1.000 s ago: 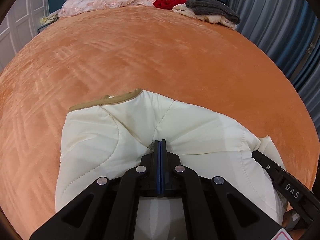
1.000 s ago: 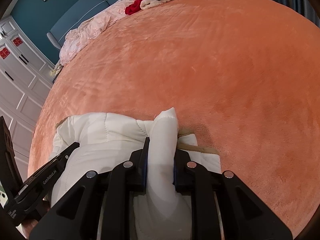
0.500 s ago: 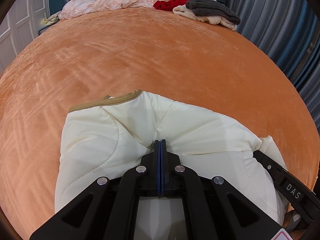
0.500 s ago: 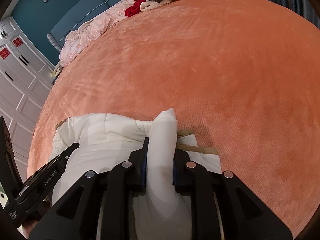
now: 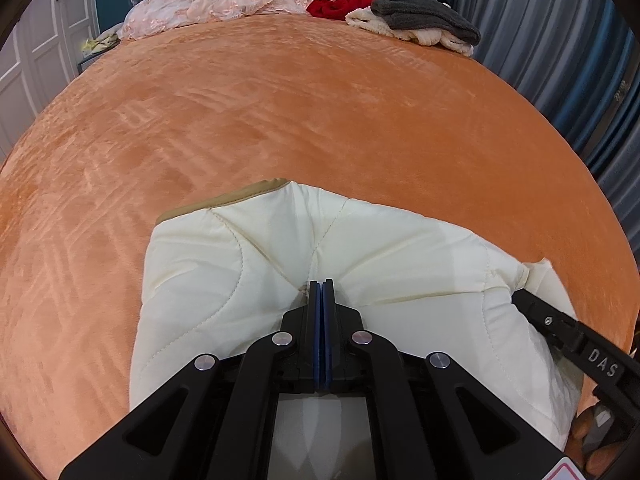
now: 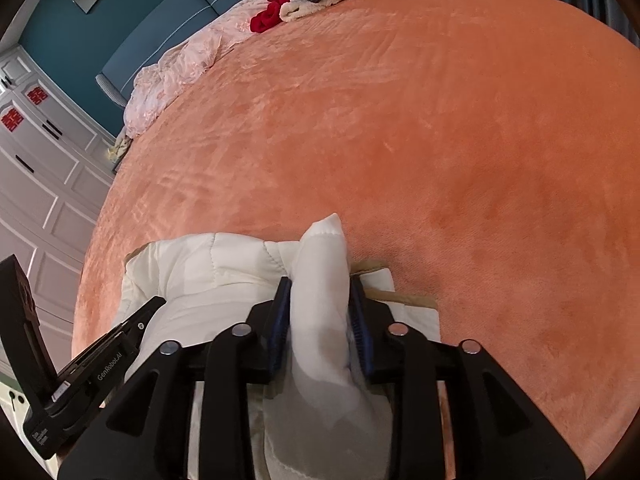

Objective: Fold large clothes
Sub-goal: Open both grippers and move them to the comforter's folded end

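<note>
Cream quilted jacket (image 5: 280, 264) lying on the orange bed (image 5: 280, 112)

Your left hand-held gripper (image 5: 322, 286) is pressing together at the jacket's fabric; your right hand-held gripper (image 6: 320, 304) is pinching a thick fold.

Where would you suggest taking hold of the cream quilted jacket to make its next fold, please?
Probably at the tan-trimmed edge on the cream quilted jacket, the thinnest, flattest part of the bundle. Come in low from the far side, over the orange blanket, since the puffy middle would slip. The left gripper looks shut on a crease; the right gripper clamps a raised fold.
</note>
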The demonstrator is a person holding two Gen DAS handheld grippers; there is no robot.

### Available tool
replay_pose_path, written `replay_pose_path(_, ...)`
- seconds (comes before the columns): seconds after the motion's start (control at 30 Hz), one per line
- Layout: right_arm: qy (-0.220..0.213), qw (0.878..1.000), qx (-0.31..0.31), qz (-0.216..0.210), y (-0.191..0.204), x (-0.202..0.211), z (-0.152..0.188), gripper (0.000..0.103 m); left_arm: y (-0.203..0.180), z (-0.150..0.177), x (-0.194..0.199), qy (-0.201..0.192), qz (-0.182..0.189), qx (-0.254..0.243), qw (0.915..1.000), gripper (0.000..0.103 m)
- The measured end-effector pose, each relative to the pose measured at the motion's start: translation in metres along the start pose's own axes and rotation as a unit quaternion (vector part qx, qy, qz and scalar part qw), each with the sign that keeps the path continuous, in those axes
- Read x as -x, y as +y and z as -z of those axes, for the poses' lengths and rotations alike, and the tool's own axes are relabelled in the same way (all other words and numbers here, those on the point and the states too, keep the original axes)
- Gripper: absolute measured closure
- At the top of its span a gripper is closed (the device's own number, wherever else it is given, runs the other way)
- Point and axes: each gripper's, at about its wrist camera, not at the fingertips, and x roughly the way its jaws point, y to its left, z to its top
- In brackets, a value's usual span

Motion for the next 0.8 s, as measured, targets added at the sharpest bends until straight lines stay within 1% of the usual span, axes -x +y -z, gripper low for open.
replay_pose_path(0.03, -0.002, 1.0, 0.0, 0.004, 0.002, 0.004, -0.002, 0.062, 0.0, 0.0, 0.001, 0.0, -0.001, 0.0, 1.0, 0.101)
replay_pose_path(0.07, -0.003, 1.0, 0.0, 0.007, 0.002, 0.007, -0.002, 0.058, 0.001, 0.0, 0.003, -0.001, -0.001, 0.0, 1.0, 0.101)
replay_pose_path(0.1, -0.006, 1.0, 0.0, 0.011, 0.003, 0.011, -0.003, 0.051, 0.002, 0.0, 0.006, -0.002, -0.001, 0.002, 1.0, 0.1)
replay_pose_path(0.13, -0.008, 1.0, 0.001, 0.014, 0.003, 0.015, -0.004, 0.049, 0.004, 0.0, 0.008, -0.003, 0.001, 0.005, 1.0, 0.099)
replay_pose_path(0.17, -0.01, 1.0, 0.003, 0.015, 0.003, 0.018, -0.004, 0.048, 0.006, 0.0, 0.011, -0.003, 0.004, 0.01, 0.9999, 0.096)
replay_pose_path(0.23, -0.013, 1.0, 0.004, 0.018, 0.001, 0.024, -0.005, 0.048, 0.015, 0.0, 0.02, -0.003, 0.012, 0.032, 0.9994, 0.095)
replay_pose_path(0.3, -0.02, 1.0, 0.004, 0.02, 0.001, 0.035, -0.005, 0.047, 0.028, 0.001, 0.033, -0.002, 0.034, 0.055, 0.9979, 0.094)
replay_pose_path(0.4, -0.048, 0.998, 0.018, 0.029, 0.005, 0.057, -0.009, 0.047, 0.043, 0.004, 0.05, -0.006, 0.04, 0.072, 0.9966, 0.094)
replay_pose_path(0.5, -0.062, 0.997, 0.03, 0.022, 0.011, 0.074, -0.015, 0.046, 0.074, 0.008, 0.065, 0.004, 0.051, 0.112, 0.9924, 0.094)
replay_pose_path(0.57, -0.06, 0.997, 0.04, 0.02, 0.019, 0.079, -0.018, 0.044, 0.091, 0.009, 0.069, 0.014, 0.069, 0.137, 0.9881, 0.094)
replay_pose_path(0.6, -0.057, 0.997, 0.043, 0.021, 0.022, 0.08, -0.02, 0.043, 0.103, 0.01, 0.071, 0.02, 0.084, 0.157, 0.9838, 0.094)
replay_pose_path(0.67, -0.041, 0.998, 0.047, 0.015, 0.03, 0.076, -0.026, 0.042, 0.116, 0.011, 0.073, 0.026, 0.107, 0.179, 0.9776, 0.094)
replay_pose_path(0.73, -0.025, 0.998, 0.064, 0.007, 0.045, 0.067, -0.035, 0.042, 0.122, 0.011, 0.073, 0.029, 0.117, 0.19, 0.9744, 0.094)
replay_pose_path(0.8, -0.017, 0.996, 0.091, 0.013, 0.061, 0.059, -0.042, 0.042, 0.123, 0.01, 0.074, 0.033, 0.125, 0.194, 0.9724, 0.094)
